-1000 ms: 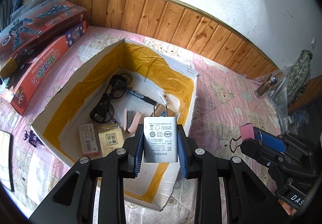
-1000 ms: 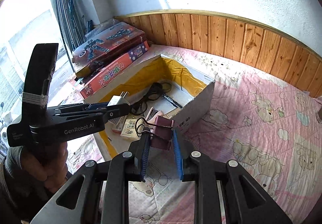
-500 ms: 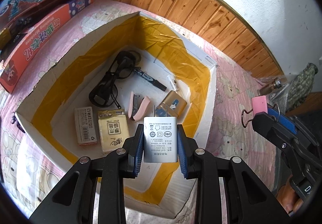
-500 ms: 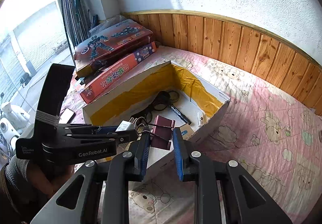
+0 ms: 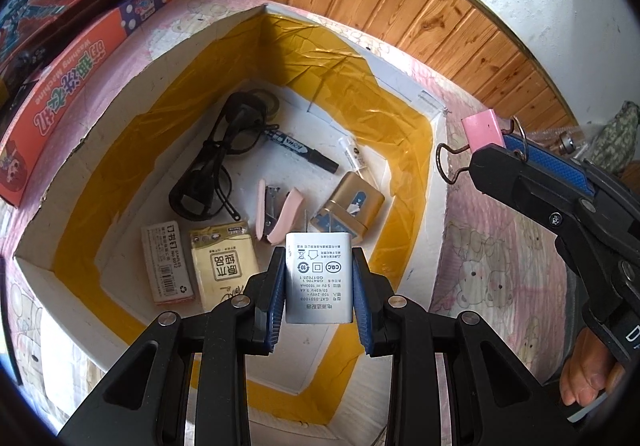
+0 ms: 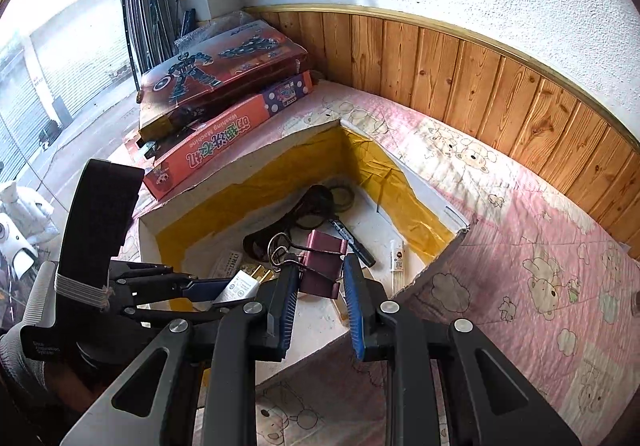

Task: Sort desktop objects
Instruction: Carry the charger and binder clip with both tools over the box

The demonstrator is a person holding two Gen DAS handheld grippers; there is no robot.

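The left claw (image 5: 319,282) is clenched on a white charger (image 5: 319,278), gripped flat-sided between the blue pads, prongs pointing away and downward. The charger is held above the near part of the open box (image 5: 168,57), over bare floor just short of the gold case (image 5: 352,207) and the pink clipper (image 5: 276,215). The right claw (image 6: 320,286) is clenched on a pink clip (image 6: 322,266), pinched by its wire handles so that the body hangs loosely forward; in the left view the clip (image 5: 482,129) is seen at the box's right rim, not yet fully over the interior.

For a clean drop, the charger is best lowered nearer the box floor before release, and aimed at the free patch beside the yellow pack (image 5: 224,266), so that nothing is struck or stacked. The clip is best carried further inward past the rim, since a release at the edge is judged likely to send it onto the pink bedcover (image 6: 540,266). The two claws are best kept apart, and released one after the other. The cable (image 5: 216,161) and marker (image 5: 304,153) at the far end need not be disturbed.
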